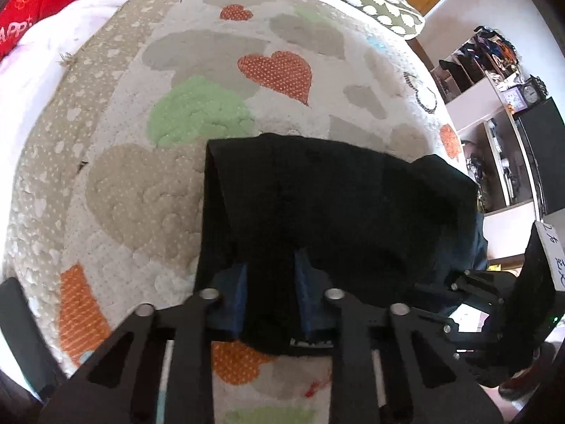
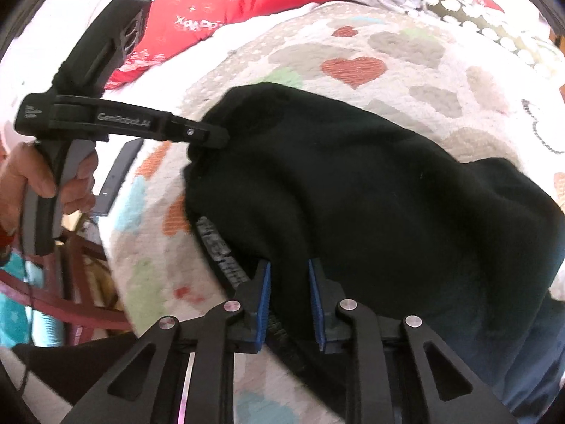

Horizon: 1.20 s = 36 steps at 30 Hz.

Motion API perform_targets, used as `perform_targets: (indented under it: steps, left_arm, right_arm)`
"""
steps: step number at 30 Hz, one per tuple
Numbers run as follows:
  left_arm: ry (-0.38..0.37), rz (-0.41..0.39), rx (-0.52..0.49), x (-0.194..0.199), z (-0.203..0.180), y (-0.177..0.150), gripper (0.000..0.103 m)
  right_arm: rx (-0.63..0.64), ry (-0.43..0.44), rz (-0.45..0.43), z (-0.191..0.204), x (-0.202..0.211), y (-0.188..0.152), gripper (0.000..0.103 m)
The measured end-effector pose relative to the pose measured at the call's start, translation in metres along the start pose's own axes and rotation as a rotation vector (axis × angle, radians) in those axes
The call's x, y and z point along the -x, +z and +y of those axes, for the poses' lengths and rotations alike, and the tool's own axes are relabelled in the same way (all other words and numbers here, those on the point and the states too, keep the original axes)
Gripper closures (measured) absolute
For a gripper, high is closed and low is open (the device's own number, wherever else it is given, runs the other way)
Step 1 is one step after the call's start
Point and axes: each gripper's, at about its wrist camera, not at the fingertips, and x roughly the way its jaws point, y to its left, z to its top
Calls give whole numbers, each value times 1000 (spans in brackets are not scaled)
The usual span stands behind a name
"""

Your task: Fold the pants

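Setting: a bed covered by a cream quilted bedspread patterned with orange, green and grey hearts; a red pillow with white lettering at the far side, shelves of clutter off past the bed's edge

Pants: soft black fabric pants lying on the bedspread, already doubled over into a thick rounded bundle, with the near edge raised off the quilt by both grippers

Left gripper: left gripper closed on a bunched fold at the pants' near edge, black cloth filling the gap between the blue-padded fingers; seen from the right wrist view pinching the far-left corner of the bundle, a bare hand squeezing its trigger handle

Right gripper: right gripper likewise clamped on the near hem, fabric packed between its blue pads; a patterned grey band, probably the waistband, running just beside the left pad

Handling: light, limp and floppy by the look of it, not fragile; likely to sag between the two holds and slide apart in layers unless all layers are pinched together

Where to hold: best at two corners of the same edge, well apart, keeping the cloth taut between them

Stage: a fold apparently in hand, edge lifted and not yet laid flat
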Motion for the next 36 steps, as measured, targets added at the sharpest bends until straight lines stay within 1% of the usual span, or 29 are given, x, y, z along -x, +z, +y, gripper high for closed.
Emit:
perform_targets:
  steps: [1,3,4,6,7,8,9,10,11,13,15,16,18,20,21,22,23,25,28,30,32,33,34,35,36]
  left_arm:
    - [-3,-3,-7,5,1,-1,89]
    - [17,-1,-30,11,2,-6,90]
    - [40,7,-42,10,3,-9,90]
    - [52,21,-46,2,6,-12,88]
    - [59,35,-26,-5,9,-13,82]
    - [63,45,-9,-8,11,-13,78]
    - [74,51,14,-11,12,-12,71]
    - [83,52,36,-11,14,-12,67]
    - [88,48,47,-9,14,-11,65]
    - [123,38,63,-2,13,-10,53]
    - [172,-4,66,13,9,-9,53]
    - [199,-33,64,22,5,-8,50]
    - [226,-86,57,35,-4,-5,47]
    - [241,-156,30,50,-19,-1,44]
    - [246,-178,16,52,-28,2,41]
    - [245,-199,1,54,-35,5,41]
    - [229,-215,-20,52,-45,11,41]
    - [196,-209,-58,43,-62,18,41]
    - [171,-170,-121,19,-90,22,41]
    - [152,-137,-163,1,-107,23,41]
    - [147,-99,-186,-16,-120,21,41]
    - [142,-85,-187,-22,-122,20,41]
    - [135,-67,-184,-30,-125,19,41]
    - [132,-56,-181,-34,-128,17,41]
    - [131,-42,-180,-39,-129,16,41]
  right_arm:
    - [15,12,10,8,-1,-1,84]
    - [21,12,18,16,-6,-5,84]
    - [10,-7,23,18,-13,-7,83]
    - [-27,-30,37,13,-28,-11,81]
    - [-51,-21,61,10,-36,-13,75]
    - [-65,-14,56,8,-36,-14,75]
    - [-74,-5,50,8,-32,-13,72]
    - [-88,10,50,6,-25,-13,61]
    - [-98,20,44,4,-18,-14,54]
    - [-138,11,4,-6,10,-20,55]
    - [-209,-19,-55,-26,44,-31,54]
    - [-242,-50,-76,-36,59,-37,52]
    - [-322,-154,-118,-67,94,-57,51]
    - [-390,-266,-137,-95,120,-76,51]
    - [-421,-312,-146,-108,130,-84,51]
    - [-460,-359,-154,-124,140,-94,51]
    - [-516,-409,-157,-144,149,-107,51]
    - [-608,-457,-142,-174,156,-126,51]
    - [-720,-447,-117,-211,149,-145,50]
    - [-784,-414,-116,-227,139,-156,50]
    - [-828,-364,-140,-235,128,-159,51]
    - [-850,-336,-155,-239,123,-162,51]
    - [-875,-320,-155,-242,118,-165,55]
    - [-897,-302,-154,-242,116,-168,78]
    - [-922,-272,-163,-242,117,-171,91]
